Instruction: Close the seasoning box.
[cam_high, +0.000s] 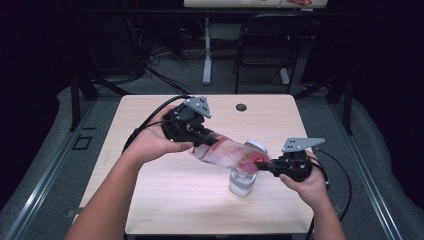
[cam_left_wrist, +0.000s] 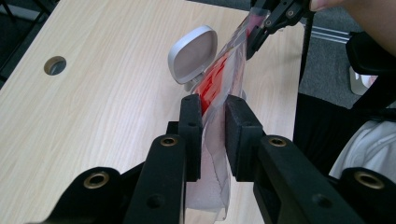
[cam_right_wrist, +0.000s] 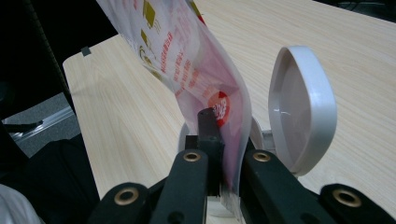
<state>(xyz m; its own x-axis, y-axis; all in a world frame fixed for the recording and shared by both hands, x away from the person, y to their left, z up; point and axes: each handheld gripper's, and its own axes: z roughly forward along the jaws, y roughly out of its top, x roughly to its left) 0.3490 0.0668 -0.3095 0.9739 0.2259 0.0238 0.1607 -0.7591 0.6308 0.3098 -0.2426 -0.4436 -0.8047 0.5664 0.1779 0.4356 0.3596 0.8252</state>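
both fingers (cam_left_wrist: 191, 135) tight on pouch (cam_high: 227, 151)

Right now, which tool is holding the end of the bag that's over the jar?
The right tool. It pinches the red-printed end of the plastic bag above the open jar; the left tool grips the other end, off to the side.

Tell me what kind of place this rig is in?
Likely a lab or recording workspace, not a home: a bare wooden table with a cable hole, loose cables on the floor behind it, and a second desk's leg beside a black chair.
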